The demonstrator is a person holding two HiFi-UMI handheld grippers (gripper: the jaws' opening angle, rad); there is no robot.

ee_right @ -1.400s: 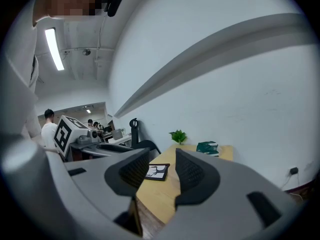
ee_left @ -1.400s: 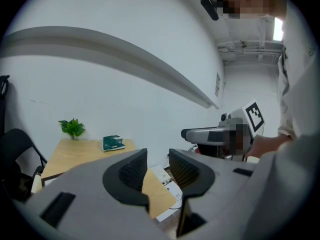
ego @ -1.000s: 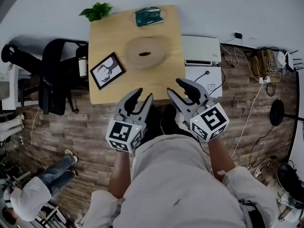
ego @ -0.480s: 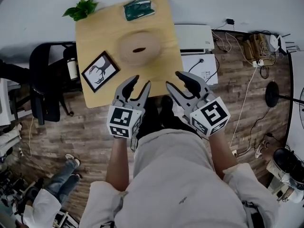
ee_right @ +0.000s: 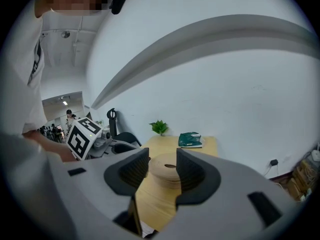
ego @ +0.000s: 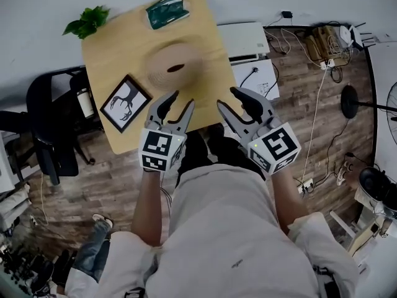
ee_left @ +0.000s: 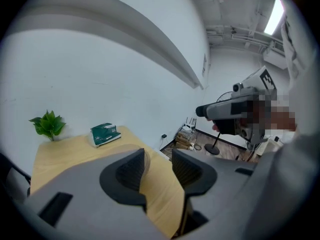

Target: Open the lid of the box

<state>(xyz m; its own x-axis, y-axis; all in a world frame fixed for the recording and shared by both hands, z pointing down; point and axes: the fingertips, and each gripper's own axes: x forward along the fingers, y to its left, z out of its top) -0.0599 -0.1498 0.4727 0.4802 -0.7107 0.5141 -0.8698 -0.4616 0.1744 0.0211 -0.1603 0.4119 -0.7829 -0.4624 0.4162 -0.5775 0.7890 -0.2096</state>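
Left gripper [ee_left: 157,159]: jaws spread and just been opening, nothing between them. Through the gap we see only bare wood of the table [ego: 118,48].

Right gripper [ee_right: 162,156]: jaws also spread, pinching nothing. The round wooden box [ee_right: 167,166] shows in the gap, but it lies well beyond the tips and is untouched.

From the head view we note both grippers side by side in front of the person's body, marker cubes nearest the person and tips toward the table. The left gripper's tips lie over the table's near edge. The right gripper's tips lie by the near right corner. Neither touches anything on the table.

The box sits about mid-table, somewhat toward the right edge. Its lid [ego: 175,67] is on, with a dark oval mark at the centre of the top.

Other things on the table:
- a black picture frame [ego: 126,102] lies flat by the near left corner
- a green packet [ego: 166,11] is at the far right corner
- a leafy plant [ego: 87,22] is at the far left corner

Around the table we log a black chair [ego: 49,123] beside the left edge. A white unit [ego: 245,39] stands just off the right edge. Cables trail across the wooden floor [ego: 298,92]
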